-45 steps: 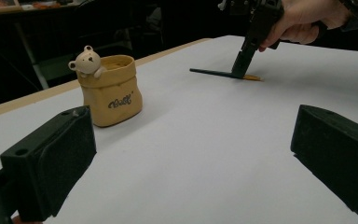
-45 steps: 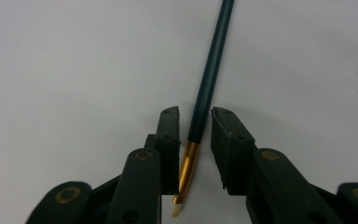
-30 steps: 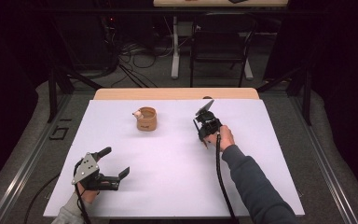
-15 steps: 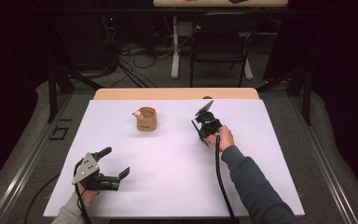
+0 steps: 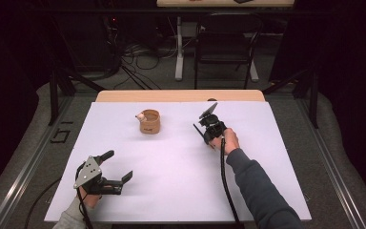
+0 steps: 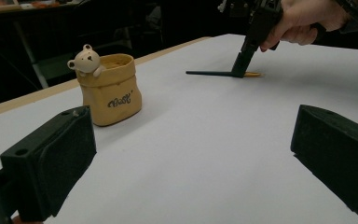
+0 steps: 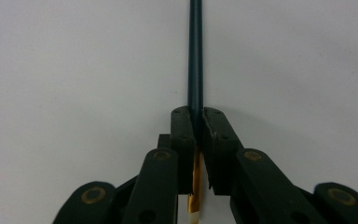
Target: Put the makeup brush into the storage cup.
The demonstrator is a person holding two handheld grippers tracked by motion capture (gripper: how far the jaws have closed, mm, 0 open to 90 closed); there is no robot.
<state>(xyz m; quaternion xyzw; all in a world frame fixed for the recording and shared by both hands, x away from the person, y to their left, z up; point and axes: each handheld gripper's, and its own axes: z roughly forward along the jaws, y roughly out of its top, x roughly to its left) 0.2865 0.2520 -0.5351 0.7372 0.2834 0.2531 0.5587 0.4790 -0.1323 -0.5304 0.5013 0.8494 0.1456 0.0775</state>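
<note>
A dark teal pencil point(image 7: 195, 56) with a gold end lies flat on the white table point(image 5: 171, 191). My right gripper point(image 7: 196, 126) points down at it at the far right, and its jaws have just been closing onto the pencil, which they now pinch near the gold end. The same gripper point(image 5: 204, 136) and pencil point(image 5: 198, 130) appear in the high view, and the left gripper view has that gripper point(image 6: 240, 70) and the pencil point(image 6: 209, 73) too. My left gripper point(image 5: 119, 166) rests at the near left, its jaws wide open point(image 6: 193, 154) and holding nothing.
A tan pouch-shaped holder point(image 5: 149, 121) with a small bear figure on its rim stands upright at the far middle of the table, also seen from the left gripper point(image 6: 109, 88). A wooden edge runs along the table's far side. Dark floor, cables and chair legs lie beyond.
</note>
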